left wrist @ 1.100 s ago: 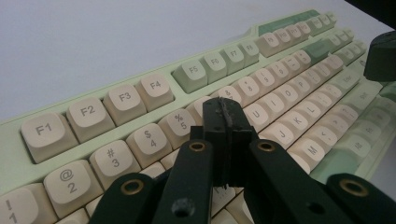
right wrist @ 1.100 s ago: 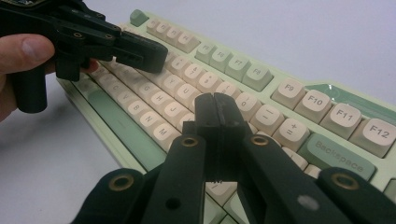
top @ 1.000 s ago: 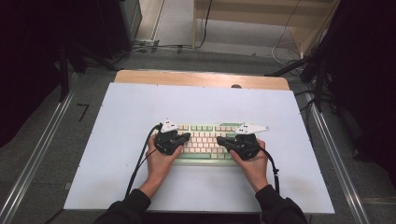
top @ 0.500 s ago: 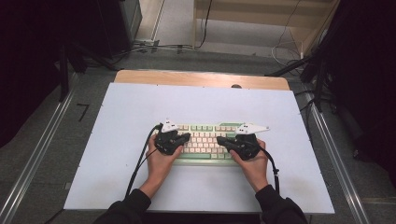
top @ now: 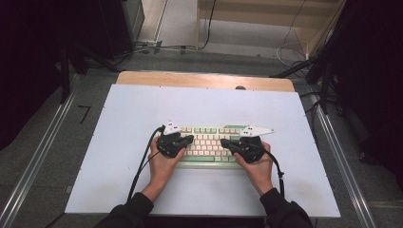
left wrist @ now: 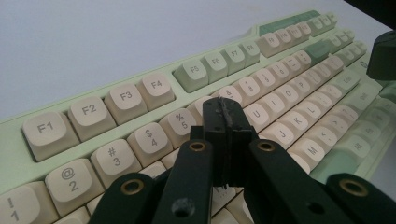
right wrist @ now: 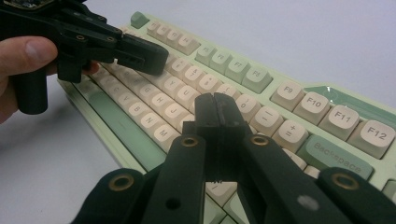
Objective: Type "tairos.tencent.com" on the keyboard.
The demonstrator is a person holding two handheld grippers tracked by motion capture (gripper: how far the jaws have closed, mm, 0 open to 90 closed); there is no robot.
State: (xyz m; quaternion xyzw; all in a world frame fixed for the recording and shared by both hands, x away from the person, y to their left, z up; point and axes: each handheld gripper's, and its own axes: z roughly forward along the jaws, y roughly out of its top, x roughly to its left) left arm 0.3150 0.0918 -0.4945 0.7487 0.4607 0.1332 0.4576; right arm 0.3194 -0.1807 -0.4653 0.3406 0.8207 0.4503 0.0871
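Tongs, L [top: 189, 139] & R [top: 225, 141], both pressed together (nothing between), hover over keyboard [top: 205, 142] mid-rows, bare table [top: 133, 109] all round.

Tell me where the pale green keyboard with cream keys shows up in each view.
High view: pale green keyboard with cream keys at table centre, between both hands.
Left gripper view: runs lower left to upper right.
Right gripper view: runs upper left to lower right.
Shared landmark: its function-key row.

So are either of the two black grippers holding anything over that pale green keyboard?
No. The left gripper and right gripper are both shut on nothing, poised above the pale green keyboard.
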